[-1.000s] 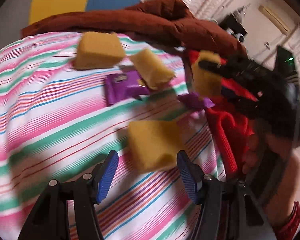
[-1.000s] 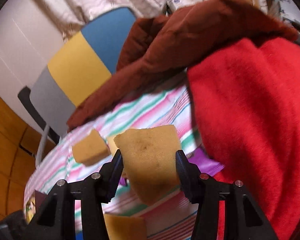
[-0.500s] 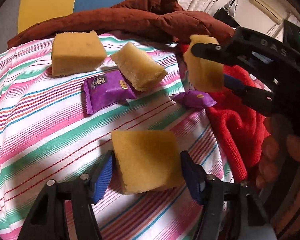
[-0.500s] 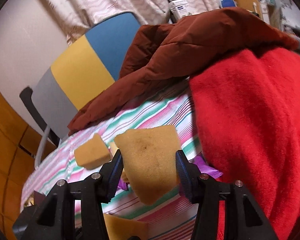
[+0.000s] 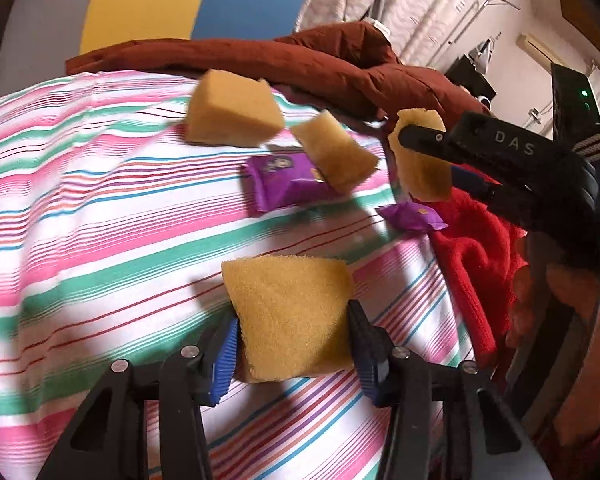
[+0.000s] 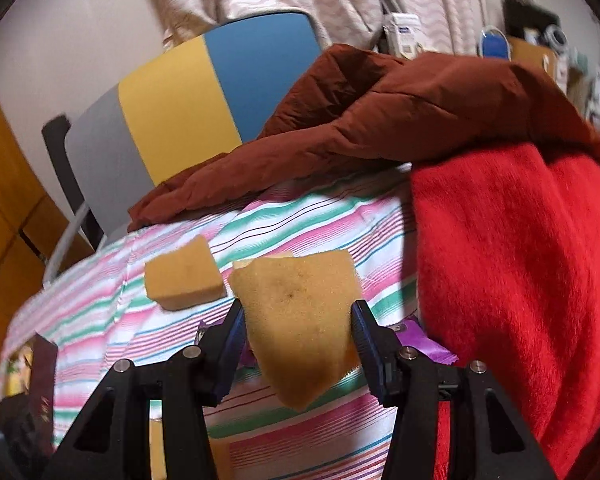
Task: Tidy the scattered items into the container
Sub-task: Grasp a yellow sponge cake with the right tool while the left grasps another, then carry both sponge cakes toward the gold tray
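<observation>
A brown jacket [image 6: 400, 120] lies beyond the tongs on the striped sheet [image 5: 100, 208]; a red blanket [image 6: 520, 260] sits right, a chair [image 6: 188, 104] behind.

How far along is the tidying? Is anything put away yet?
No container is in view, so nothing looks put away. The left gripper and the right gripper each hold a sponge. Two sponges and two purple packets remain on the striped cloth.

Striped bed sheet [image 5: 100, 208] has sponge chunks [image 5: 232, 110], two purple snack packets [image 5: 284, 184], a brown jacket [image 5: 260, 60] and red blanket [image 6: 520, 260] on it.
</observation>
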Demonstrator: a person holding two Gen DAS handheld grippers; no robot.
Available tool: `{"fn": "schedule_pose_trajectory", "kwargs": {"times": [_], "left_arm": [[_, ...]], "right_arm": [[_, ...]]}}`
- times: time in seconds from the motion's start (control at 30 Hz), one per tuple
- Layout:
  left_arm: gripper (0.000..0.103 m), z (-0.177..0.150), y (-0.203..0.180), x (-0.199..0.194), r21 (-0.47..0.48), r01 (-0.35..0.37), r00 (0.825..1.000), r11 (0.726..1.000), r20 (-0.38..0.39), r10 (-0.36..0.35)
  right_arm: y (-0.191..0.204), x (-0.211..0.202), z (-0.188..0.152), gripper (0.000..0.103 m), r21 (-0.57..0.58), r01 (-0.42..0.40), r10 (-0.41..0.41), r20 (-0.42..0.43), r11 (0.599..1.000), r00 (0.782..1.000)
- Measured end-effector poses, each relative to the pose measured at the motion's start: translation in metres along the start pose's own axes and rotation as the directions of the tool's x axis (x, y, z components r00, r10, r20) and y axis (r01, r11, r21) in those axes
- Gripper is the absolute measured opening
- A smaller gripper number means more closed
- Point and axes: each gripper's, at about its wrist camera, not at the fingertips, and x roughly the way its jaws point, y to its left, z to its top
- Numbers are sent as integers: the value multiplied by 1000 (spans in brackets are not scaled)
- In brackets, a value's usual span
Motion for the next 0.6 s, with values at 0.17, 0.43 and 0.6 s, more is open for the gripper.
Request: {"fn": "schedule_pose_trajectory", "kwargs": {"times": [0.17,0.43,0.6], "left_arm": [[50,-12,10,-23,-26,-16,999,1000,27,16],[50,-22,23,-37,-60,-24,998,998,56,27],[50,-25,26,-50,-63,-32,995,998,88,38]], "right_arm": [[13,-2,-2,53,-72,31,-30,14,997,999],[20,-2,-3,53,-114,47,-46,14,992,999],[26,-1,-4,53,-140,51,-50,10,989,999]]}}
